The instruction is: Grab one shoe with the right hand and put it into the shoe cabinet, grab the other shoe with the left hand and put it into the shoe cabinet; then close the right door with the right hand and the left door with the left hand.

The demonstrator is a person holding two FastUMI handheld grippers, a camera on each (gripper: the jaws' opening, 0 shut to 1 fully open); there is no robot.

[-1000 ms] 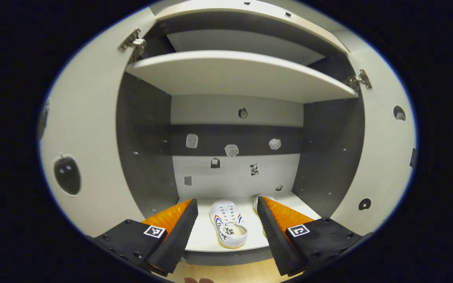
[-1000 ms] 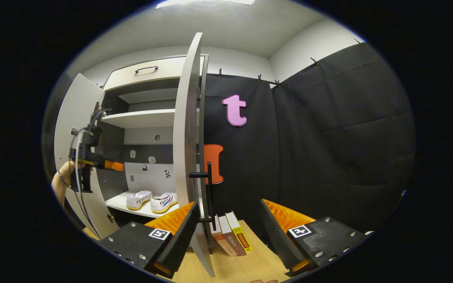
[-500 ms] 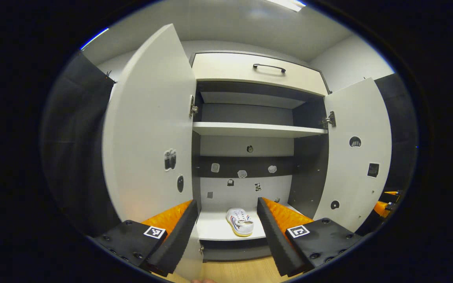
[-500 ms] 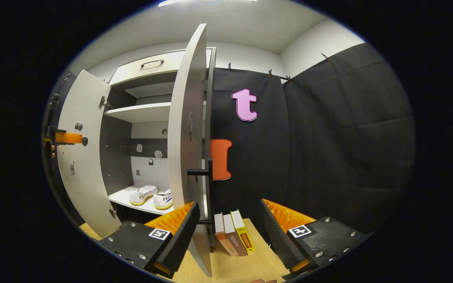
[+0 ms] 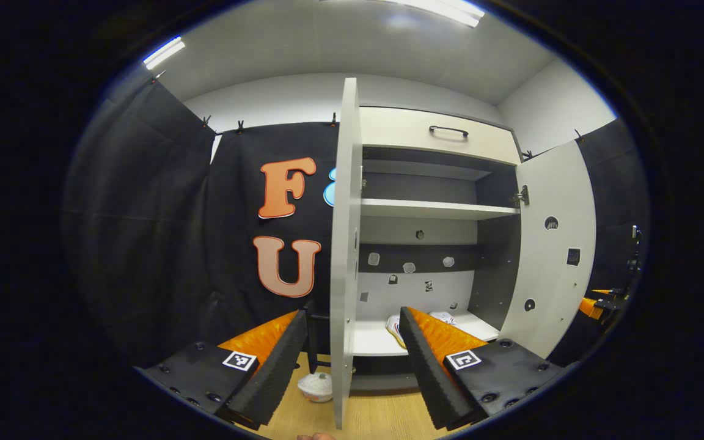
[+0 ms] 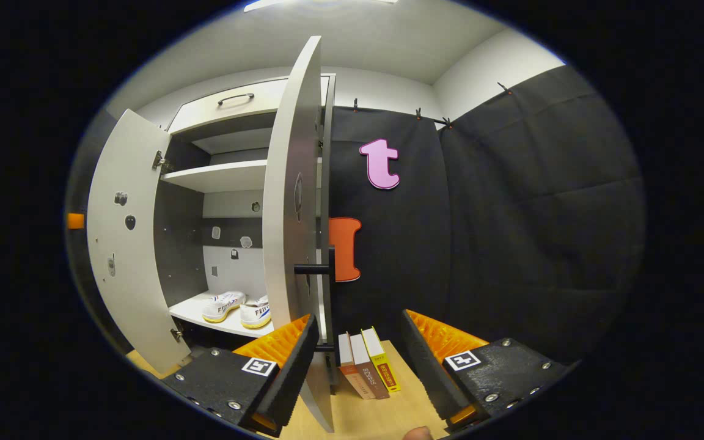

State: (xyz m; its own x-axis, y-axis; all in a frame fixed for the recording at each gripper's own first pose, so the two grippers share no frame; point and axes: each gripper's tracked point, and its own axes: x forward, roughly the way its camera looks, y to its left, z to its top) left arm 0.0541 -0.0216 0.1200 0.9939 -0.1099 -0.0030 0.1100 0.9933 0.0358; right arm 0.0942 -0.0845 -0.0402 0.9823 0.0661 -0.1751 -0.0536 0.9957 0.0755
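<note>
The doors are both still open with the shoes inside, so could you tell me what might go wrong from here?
1. The right door stands edge-on by the open right gripper; a push may glance off.
2. The books lean near its foot and could be knocked.
3. A white bowl sits on the floor by the left door, close to the left gripper.

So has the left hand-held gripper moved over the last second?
Yes. The left hand-held gripper has backed out of the shoe cabinet and swung left: the shoes look farther off, and the left door now stands edge-on between its open fingers.
</note>
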